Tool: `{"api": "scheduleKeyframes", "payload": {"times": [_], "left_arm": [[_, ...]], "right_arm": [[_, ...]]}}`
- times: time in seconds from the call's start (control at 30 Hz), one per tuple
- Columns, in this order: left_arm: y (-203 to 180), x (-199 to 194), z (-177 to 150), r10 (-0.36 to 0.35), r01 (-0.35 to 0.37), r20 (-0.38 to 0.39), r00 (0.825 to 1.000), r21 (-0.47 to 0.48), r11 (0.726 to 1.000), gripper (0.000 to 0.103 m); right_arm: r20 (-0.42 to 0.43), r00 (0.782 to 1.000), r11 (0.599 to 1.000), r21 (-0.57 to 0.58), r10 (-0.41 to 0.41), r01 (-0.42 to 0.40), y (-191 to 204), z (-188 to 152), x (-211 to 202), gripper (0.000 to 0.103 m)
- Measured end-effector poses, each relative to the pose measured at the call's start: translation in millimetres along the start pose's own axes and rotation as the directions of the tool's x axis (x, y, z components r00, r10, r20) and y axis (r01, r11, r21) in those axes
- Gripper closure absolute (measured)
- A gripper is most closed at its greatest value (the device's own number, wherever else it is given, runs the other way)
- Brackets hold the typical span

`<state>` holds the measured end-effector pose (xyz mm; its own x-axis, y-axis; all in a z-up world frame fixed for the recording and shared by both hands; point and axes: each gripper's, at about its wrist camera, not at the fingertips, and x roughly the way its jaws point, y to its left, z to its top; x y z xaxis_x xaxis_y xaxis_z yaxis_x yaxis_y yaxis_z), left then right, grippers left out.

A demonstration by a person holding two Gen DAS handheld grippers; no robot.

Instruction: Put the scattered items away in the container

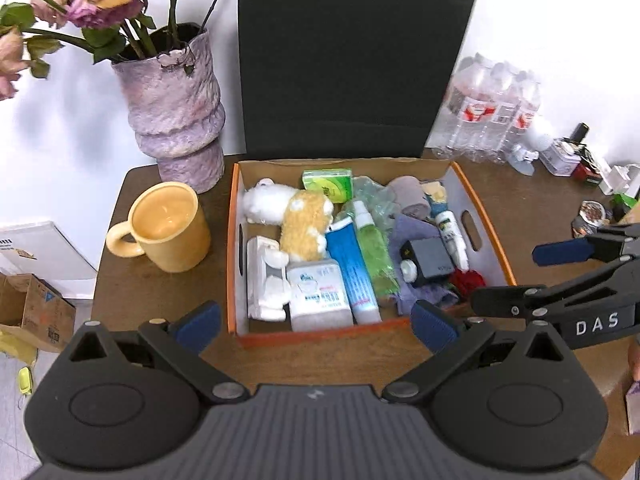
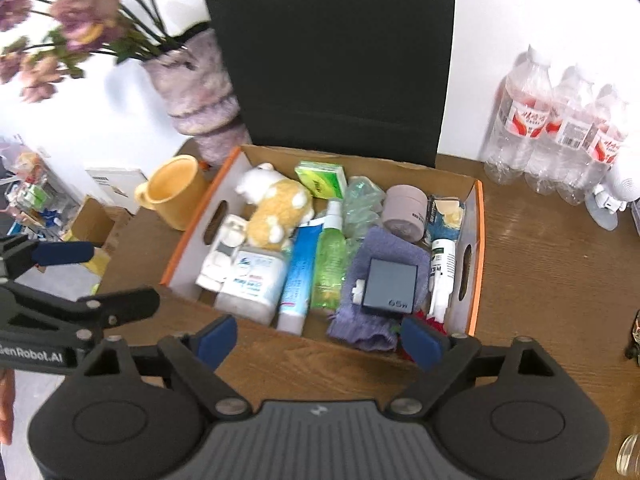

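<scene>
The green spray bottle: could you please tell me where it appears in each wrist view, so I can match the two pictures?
Left wrist view: the green spray bottle lies in the middle of the box, right of the blue tube.
Right wrist view: the bottle lies mid-box, again just right of the tube.
Shared landmark: the yellow mug, left of the box.

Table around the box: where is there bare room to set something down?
Bare table lies right of the box, up to the water bottles. A narrower strip runs between the box front and both grippers. Left, a small patch sits between the mug and box. Inside the box is packed full.
</scene>
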<state>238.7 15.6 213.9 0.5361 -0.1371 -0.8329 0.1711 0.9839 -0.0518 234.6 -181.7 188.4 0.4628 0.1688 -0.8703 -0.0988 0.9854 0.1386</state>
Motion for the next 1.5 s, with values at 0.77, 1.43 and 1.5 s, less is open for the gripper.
{"api": "scheduleKeyframes", "payload": {"times": [0.77,1.43,1.5], "left_arm": [[-34.6,-106.5,-78.6,-0.006,0.003,0.118,0.993,0.024,1.000,0.000],[-67.3,-124.8,-174.0,0.020,-0.048,0.340,0.940,0.076,0.996,0.000],[-73.4,-122.7,-192.9,0.032,-0.073,0.380,0.924,0.094,0.993,0.000]], "right_arm": [[0.098,0.995,1.000,0.017,-0.006,0.005,25.7,-89.5,-106.5,0.005],[0.295,0.955,1.000,0.010,-0.020,0.018,37.5,-192.1,-135.8,0.003],[0.306,0.952,1.000,0.004,-0.012,0.011,36.7,-206.7,-132.2,0.003]]}}
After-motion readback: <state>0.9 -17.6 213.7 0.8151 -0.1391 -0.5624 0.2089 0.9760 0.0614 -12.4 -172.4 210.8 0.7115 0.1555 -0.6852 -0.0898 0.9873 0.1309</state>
